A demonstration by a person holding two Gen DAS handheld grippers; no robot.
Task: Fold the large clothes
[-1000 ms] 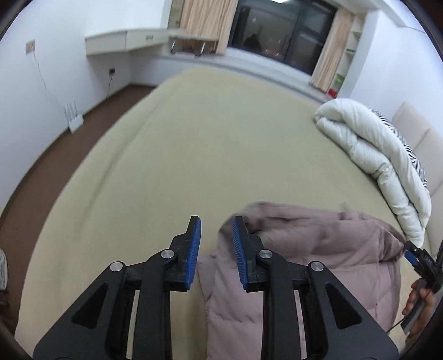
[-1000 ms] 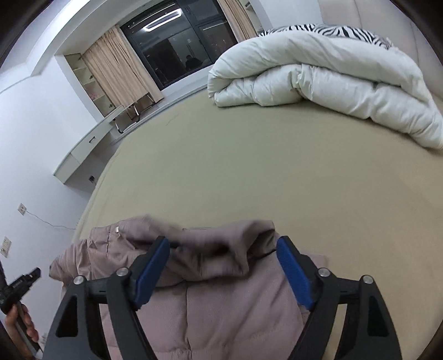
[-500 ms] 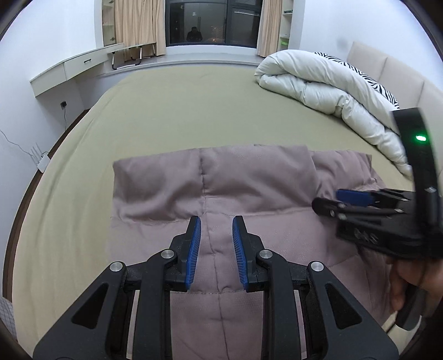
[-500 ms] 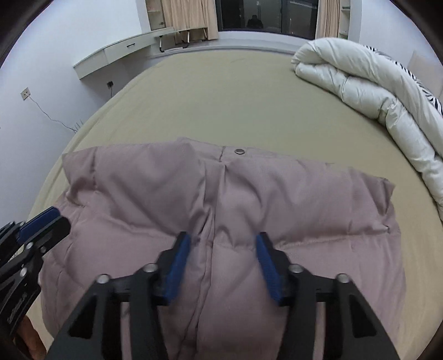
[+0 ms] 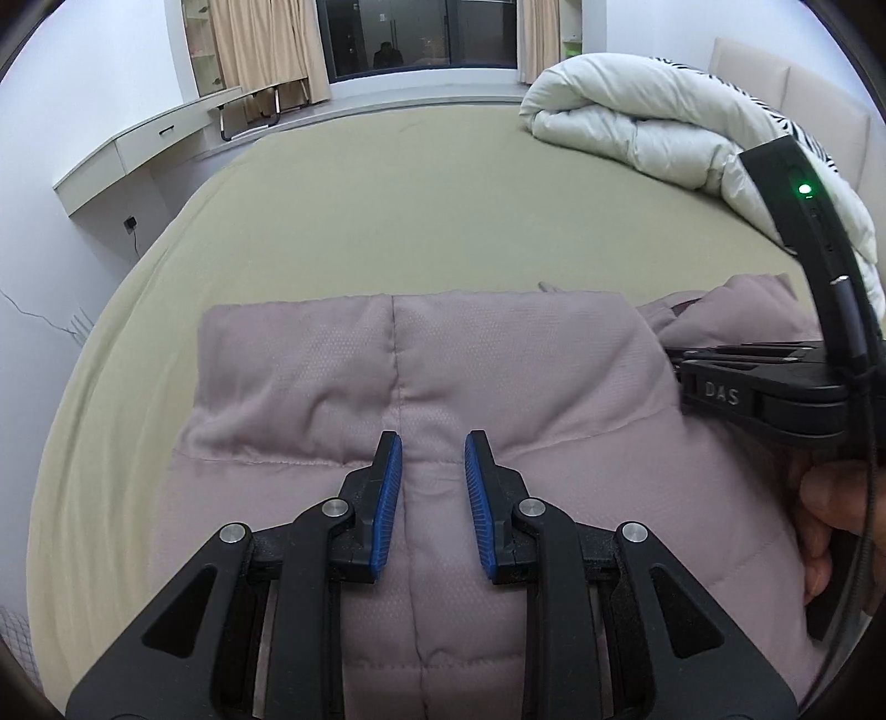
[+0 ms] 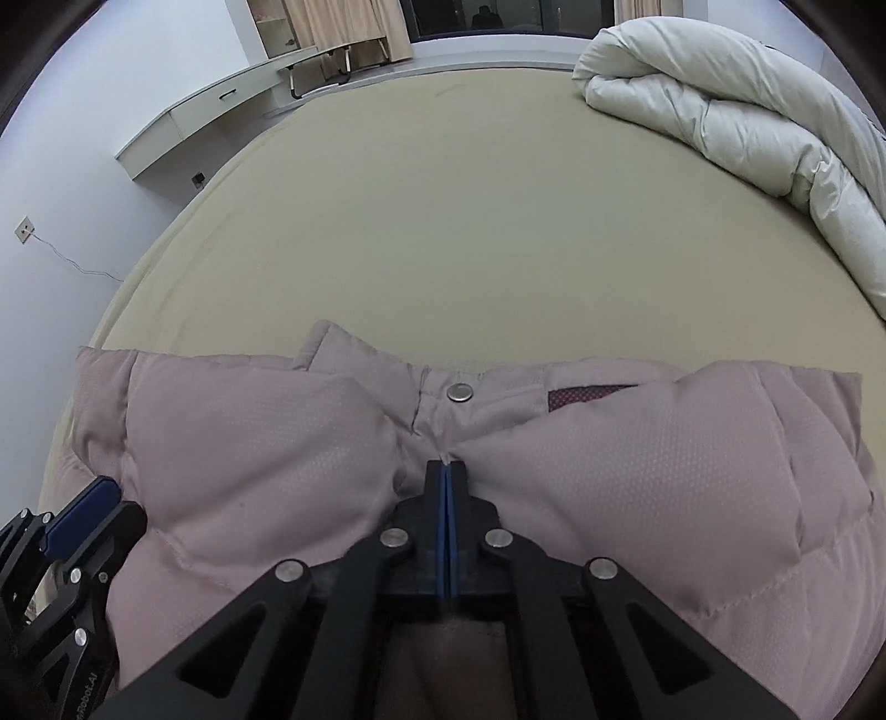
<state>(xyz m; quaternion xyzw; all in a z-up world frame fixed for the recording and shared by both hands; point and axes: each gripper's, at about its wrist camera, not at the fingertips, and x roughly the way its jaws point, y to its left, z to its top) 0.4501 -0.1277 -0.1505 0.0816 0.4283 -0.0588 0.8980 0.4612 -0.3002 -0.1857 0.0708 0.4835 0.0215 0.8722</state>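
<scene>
A mauve quilted puffer jacket [image 5: 498, 360] lies on the beige bed [image 5: 443, 210]. My left gripper [image 5: 431, 443] is open and empty, its blue pads straddling a seam of the jacket. My right gripper [image 6: 446, 468] is shut on a pinch of the jacket [image 6: 277, 443] near its front opening, just below a silver snap button [image 6: 460, 392]. The right gripper's body [image 5: 775, 387] shows at the right of the left wrist view. The left gripper [image 6: 83, 520] shows at the lower left of the right wrist view.
A rolled white duvet [image 5: 664, 133] lies at the far right of the bed, also in the right wrist view [image 6: 747, 122]. A white wall desk [image 5: 144, 149] and a dark window [image 5: 415, 33] are beyond. A headboard [image 5: 803, 94] stands at the right.
Both grippers have come down onto the jacket. My right gripper has gone from open to shut on the jacket near the snap. My left gripper stays open.
</scene>
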